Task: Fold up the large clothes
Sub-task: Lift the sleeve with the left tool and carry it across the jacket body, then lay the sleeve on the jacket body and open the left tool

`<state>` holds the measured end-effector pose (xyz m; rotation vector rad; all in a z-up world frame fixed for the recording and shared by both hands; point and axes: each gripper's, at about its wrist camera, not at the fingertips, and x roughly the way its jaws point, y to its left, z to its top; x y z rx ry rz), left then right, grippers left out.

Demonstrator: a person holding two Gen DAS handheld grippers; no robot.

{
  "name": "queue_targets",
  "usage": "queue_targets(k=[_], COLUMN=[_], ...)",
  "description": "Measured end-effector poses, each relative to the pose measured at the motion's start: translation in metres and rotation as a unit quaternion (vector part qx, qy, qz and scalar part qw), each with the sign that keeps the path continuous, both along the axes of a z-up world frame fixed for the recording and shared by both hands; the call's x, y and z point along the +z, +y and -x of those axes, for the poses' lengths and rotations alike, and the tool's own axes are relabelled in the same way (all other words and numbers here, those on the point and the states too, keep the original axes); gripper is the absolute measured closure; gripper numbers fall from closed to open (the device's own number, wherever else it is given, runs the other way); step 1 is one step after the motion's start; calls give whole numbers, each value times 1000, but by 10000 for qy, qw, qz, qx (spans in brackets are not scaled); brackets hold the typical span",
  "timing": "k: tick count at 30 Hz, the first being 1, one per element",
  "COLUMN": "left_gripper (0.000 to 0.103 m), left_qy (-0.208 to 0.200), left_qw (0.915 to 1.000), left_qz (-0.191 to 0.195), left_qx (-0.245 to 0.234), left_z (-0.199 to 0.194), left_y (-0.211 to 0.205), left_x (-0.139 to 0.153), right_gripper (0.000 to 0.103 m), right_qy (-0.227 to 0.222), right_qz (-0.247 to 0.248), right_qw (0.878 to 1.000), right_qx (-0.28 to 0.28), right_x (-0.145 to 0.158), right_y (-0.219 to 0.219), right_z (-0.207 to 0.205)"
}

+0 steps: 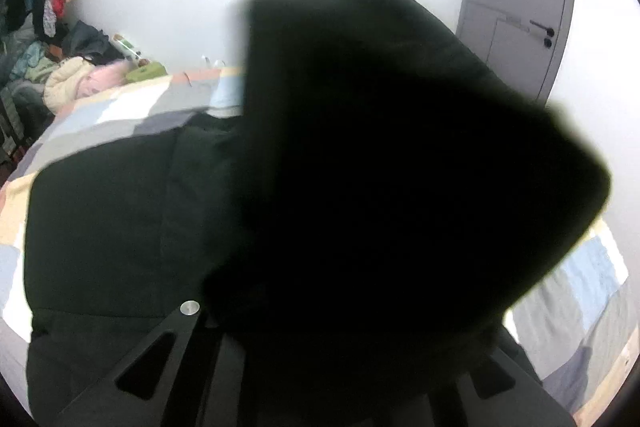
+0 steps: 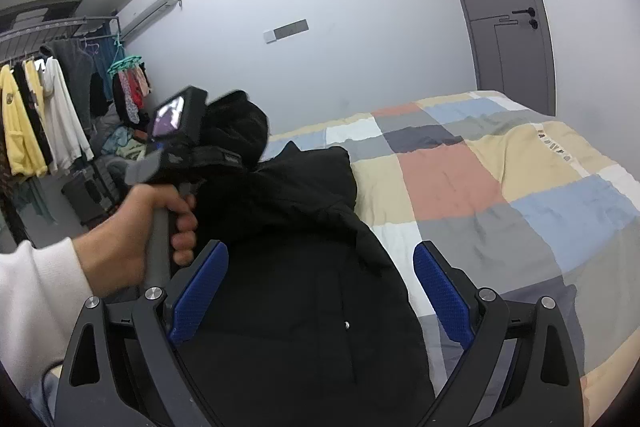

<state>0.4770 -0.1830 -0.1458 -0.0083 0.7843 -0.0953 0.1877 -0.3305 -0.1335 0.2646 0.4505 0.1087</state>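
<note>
The black coat [image 2: 304,267] lies on the bed [image 2: 500,187], long axis running 6 to 12. The left gripper [image 2: 224,155], at 10 o'clock, grips and lifts its hood [image 1: 400,167]. The right gripper [image 2: 320,291] hovers wide open and empty above the body.

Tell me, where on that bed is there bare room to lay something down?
The patchwork quilt is bare right of the black coat, up to the far edge by the grey door. The left is crowded: piled clothes under the clothes rack.
</note>
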Motion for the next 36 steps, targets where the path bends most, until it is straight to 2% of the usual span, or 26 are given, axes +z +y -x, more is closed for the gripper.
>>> queue_targets(k=[6,7,10,15,18,20,22,25,29,32,34,35,36], left_gripper=[94,91,91,91,75,45,31,27,2,0,0,0,0], left_qy=[66,65,92,158,227,93,-69,-129,-263,-587,-719,-738,-765], left_qw=[9983,9982,9986,9993,9985,9988,9992,9993,9985,9973,9961,9956,9949], left_qz=[-566,-589,-520,-68,278,197,130,163,297,204,264,322,387], left_qx=[-103,-86,68,340,418,431,366,324,387,388,445,490,529], left_z=[-9,-10,-23,-25,-24,-6,14,38,63,103,104,92,100], left_y=[-22,-22,-7,0,-1,6,11,20,37,46,62,87,97], left_x=[-17,-17,-10,8,15,27,36,41,62,81,93,104,103], right_gripper=[9,9,9,9,9,9,9,9,9,9,9,9,9], right_qy=[4,-7,19,-49,-161,-193,-211,-300,-521,-696,-879,-960,-1020], right_qz=[186,199,117,160,230,252,255,420,788,1000,1234,1315,1367], right_qw=[9998,9998,9999,9999,9996,9995,9995,9987,9955,9923,9880,9860,9846], right_qx=[-45,-36,-16,-46,-42,-37,-21,12,73,227,307,344,384], right_x=[-3,-3,-6,-4,1,4,6,11,23,37,50,58,63], right_y=[4,5,4,4,8,10,13,21,40,55,68,74,79], right_z=[-2,-2,-4,-1,5,8,10,10,6,-4,-10,-15,-19])
